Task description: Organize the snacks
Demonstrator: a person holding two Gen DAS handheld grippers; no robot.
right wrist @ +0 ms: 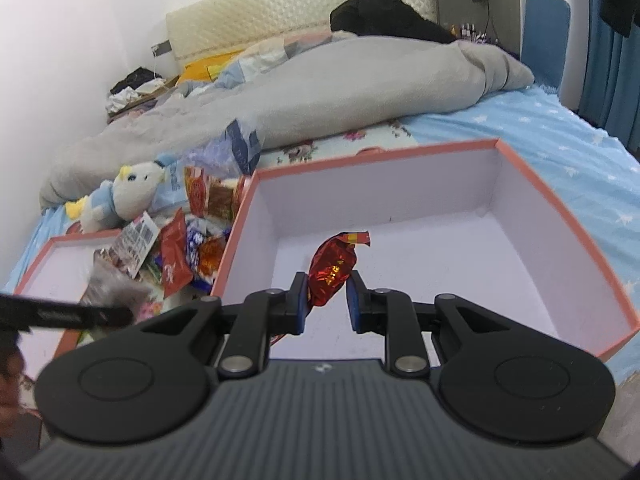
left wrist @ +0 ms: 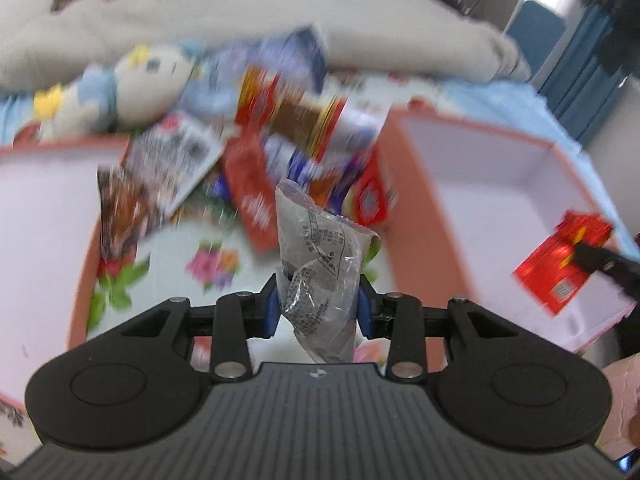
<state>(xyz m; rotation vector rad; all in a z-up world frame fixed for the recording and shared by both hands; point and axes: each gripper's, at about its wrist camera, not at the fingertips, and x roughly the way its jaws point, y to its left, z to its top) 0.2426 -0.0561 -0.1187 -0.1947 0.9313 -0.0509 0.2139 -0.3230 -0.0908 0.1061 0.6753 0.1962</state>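
Note:
My left gripper (left wrist: 318, 306) is shut on a silver-grey snack packet (left wrist: 320, 264), held above the bed sheet between two pink boxes. A heap of mixed snack packets (left wrist: 272, 152) lies just beyond it, blurred. My right gripper (right wrist: 328, 300) is shut on a red foil snack packet (right wrist: 332, 270) over the right pink box (right wrist: 560, 240), which has a white inside. That red packet also shows in the left wrist view (left wrist: 560, 256), over the right box (left wrist: 416, 200). The left pink box (left wrist: 80, 240) sits left of the heap.
A white and blue plush toy (right wrist: 128, 196) lies behind the snack heap (right wrist: 188, 248). A grey duvet (right wrist: 320, 92) covers the far part of the bed. The blue starred sheet (right wrist: 580, 152) lies right of the box. Blue curtains (right wrist: 624, 60) hang at far right.

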